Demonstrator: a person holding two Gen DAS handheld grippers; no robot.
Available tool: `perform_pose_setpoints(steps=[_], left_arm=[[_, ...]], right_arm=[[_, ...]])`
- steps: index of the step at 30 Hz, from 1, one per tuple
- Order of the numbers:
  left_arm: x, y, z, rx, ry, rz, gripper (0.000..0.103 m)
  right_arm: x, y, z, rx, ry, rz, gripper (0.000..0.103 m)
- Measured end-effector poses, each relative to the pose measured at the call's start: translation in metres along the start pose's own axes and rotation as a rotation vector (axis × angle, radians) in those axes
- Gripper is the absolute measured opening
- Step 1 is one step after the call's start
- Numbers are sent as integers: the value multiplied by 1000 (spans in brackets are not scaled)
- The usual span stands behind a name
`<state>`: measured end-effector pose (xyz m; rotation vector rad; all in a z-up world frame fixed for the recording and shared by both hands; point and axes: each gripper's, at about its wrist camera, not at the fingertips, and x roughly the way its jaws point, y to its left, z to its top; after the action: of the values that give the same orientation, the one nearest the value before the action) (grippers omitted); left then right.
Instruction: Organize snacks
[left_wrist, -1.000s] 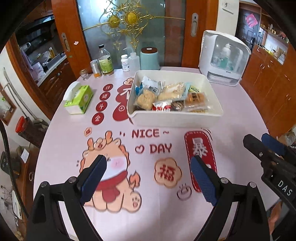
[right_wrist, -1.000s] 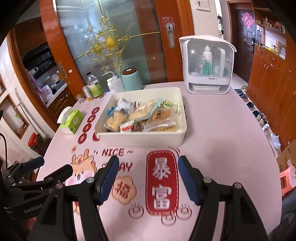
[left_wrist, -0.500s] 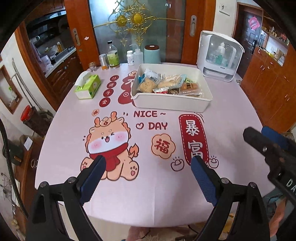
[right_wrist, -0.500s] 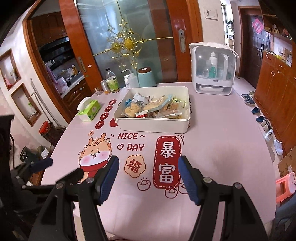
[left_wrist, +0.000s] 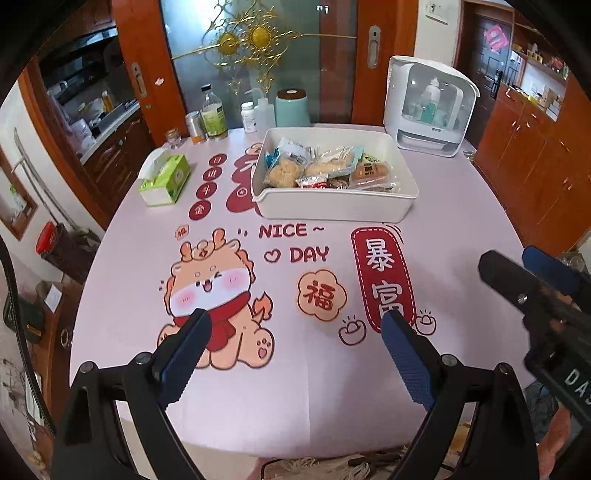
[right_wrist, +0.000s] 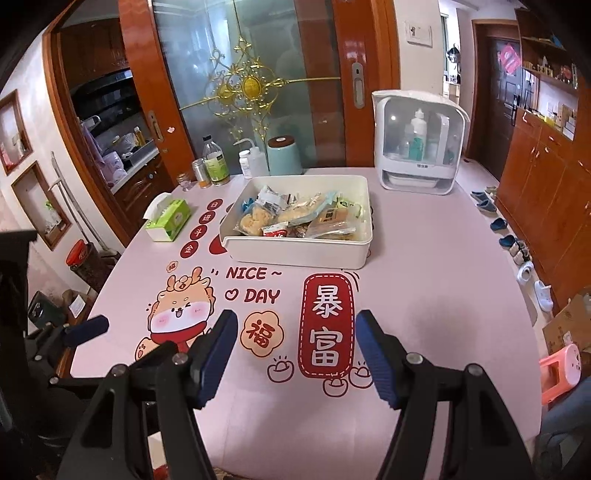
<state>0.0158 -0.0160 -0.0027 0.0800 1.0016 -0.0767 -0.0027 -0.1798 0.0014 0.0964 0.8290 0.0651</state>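
Observation:
A white tray (left_wrist: 334, 208) (right_wrist: 295, 254) full of several wrapped snacks (left_wrist: 325, 168) (right_wrist: 295, 216) stands on the far half of the round pink table. My left gripper (left_wrist: 295, 328) hangs open over the near edge of the table, above the cartoon print, with nothing between its blue pads. My right gripper (right_wrist: 293, 328) is open too and empty, over the near edge by the red label print. Each gripper shows at the side of the other's view, well short of the tray.
A green tissue box (left_wrist: 164, 179) lies left of the tray. Bottles and jars (left_wrist: 214, 118) and a mint canister (left_wrist: 292, 109) line the far edge. A white dispenser box (left_wrist: 428, 107) stands far right. Wooden cabinets (right_wrist: 546, 206) and shoes flank the right side.
Both grippers have pulled back and slightly up from the tray, which now looks smaller and farther. The table's near edge has come into view. Both jaws stayed open.

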Motion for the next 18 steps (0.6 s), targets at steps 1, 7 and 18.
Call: perform_pose_setpoints(steps=[1,7,18], left_arm=[[1,0,2,6,1,1,92],[8,1,9,47,10,-1,92],[15,7,16,70,17,-18,92]], right_arm=[[2,0,1,9,6,-2,67],[8,3,5,32,11,-21,67],[14,7,10,45,23,-41,67]])
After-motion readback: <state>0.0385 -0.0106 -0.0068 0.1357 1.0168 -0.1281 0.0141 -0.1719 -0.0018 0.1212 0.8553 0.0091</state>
